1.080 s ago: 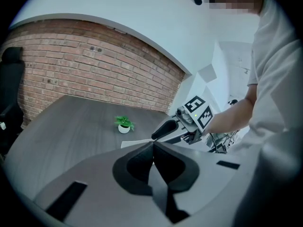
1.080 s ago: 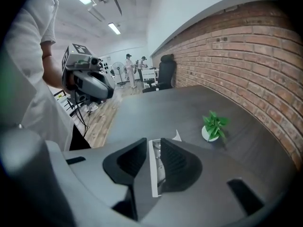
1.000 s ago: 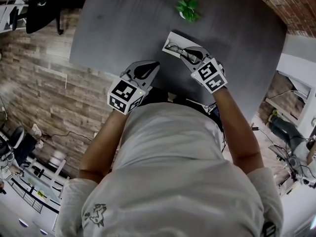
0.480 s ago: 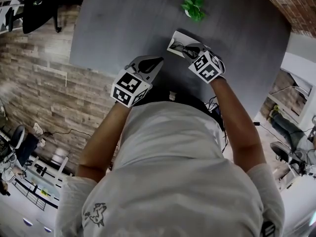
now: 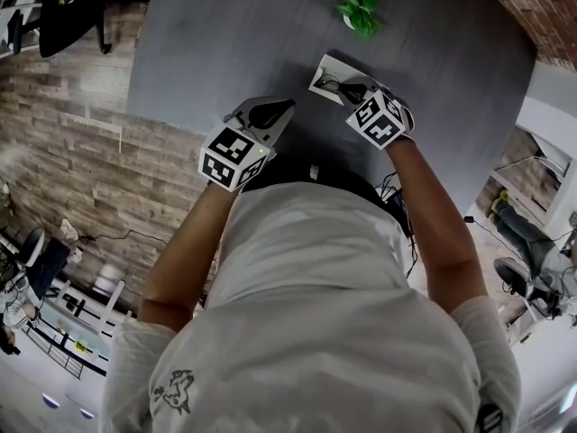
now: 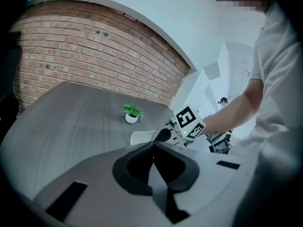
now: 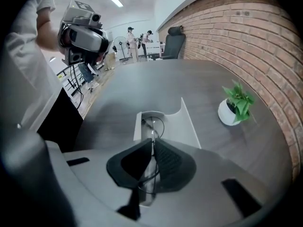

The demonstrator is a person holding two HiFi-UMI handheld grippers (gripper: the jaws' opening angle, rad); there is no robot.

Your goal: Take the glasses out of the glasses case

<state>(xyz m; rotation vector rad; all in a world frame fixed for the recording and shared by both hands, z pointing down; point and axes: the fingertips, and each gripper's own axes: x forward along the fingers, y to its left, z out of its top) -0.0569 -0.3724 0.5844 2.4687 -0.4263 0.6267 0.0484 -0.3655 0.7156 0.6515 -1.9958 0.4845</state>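
Overhead, two low views; shared table [image 5: 207,34]

A table [image 5: 225,43] of matt grey wood grain is shown. The glasses case [image 7: 187,124] is seen as smooth, matt white plastic, and the glasses [image 7: 155,126] as thin dark wire with clear lenses. A smooth white plant pot [image 7: 227,113] and a rough red brick wall [image 7: 246,41] are shown.

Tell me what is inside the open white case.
Thin dark-framed glasses lie in the case, with the right gripper's fingers closing around their frame. The gripper covers the case's near end, so the rest of the glasses cannot be seen.
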